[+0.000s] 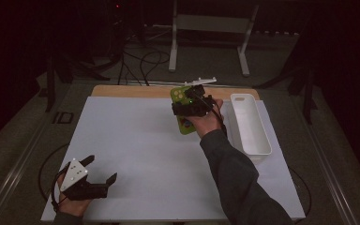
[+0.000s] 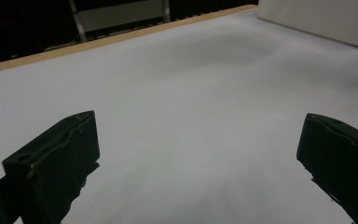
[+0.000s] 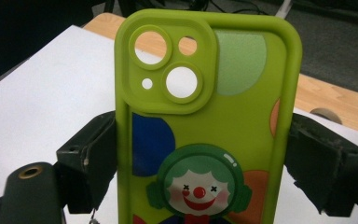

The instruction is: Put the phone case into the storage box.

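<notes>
A lime-green phone case (image 3: 205, 107) with a clown picture and camera cut-outs stands upright between the jaws of my right gripper (image 3: 205, 154), which is shut on its two long edges. From above, the green phone case (image 1: 183, 108) is lifted over the far middle of the table, partly hidden by the right gripper (image 1: 192, 107) and the hand. My left gripper (image 1: 101, 169) rests at the near left corner of the white sheet, jaws spread wide with nothing between them. In its own view the left gripper (image 2: 198, 154) frames bare white sheet.
A long white tray (image 1: 250, 123) lies at the far right of the white sheet (image 1: 136, 154), just right of the raised case. A wooden table edge (image 1: 122, 90) runs along the back. Cables and a white stand (image 1: 211, 28) sit on the floor beyond.
</notes>
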Available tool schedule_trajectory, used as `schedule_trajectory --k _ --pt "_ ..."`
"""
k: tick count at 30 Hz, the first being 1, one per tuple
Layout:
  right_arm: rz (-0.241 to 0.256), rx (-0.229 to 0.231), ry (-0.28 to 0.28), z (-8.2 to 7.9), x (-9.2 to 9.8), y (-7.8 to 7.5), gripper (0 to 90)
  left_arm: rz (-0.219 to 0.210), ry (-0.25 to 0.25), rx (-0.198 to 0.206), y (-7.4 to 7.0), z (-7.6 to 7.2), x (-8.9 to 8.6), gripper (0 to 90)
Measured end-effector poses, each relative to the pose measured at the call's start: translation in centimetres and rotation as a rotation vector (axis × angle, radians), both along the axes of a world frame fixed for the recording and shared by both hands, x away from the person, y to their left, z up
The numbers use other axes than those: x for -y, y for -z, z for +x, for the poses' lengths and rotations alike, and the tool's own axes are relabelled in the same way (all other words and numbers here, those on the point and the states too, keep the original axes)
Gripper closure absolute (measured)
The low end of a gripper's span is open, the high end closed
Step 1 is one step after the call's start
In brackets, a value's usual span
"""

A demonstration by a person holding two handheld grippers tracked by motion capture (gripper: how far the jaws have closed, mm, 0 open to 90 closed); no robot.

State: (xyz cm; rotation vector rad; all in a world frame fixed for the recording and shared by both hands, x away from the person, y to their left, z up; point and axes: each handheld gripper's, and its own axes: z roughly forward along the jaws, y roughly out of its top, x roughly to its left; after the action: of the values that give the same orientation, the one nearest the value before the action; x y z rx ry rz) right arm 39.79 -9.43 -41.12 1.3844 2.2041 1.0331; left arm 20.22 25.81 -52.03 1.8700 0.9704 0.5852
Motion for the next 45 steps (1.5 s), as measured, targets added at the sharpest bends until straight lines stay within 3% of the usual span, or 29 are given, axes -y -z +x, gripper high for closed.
schedule_trajectory --k 22,45 --pt "-0.002 0.063 0.049 0.9 1.2 -1.3 15.7 -0.001 0.001 0.001 0.0 0.0 0.0 0.0" --pt "0.018 0.077 0.101 2.0 3.0 -1.9 15.7 -0.004 -0.004 0.004 0.0 0.0 0.0 0.0"
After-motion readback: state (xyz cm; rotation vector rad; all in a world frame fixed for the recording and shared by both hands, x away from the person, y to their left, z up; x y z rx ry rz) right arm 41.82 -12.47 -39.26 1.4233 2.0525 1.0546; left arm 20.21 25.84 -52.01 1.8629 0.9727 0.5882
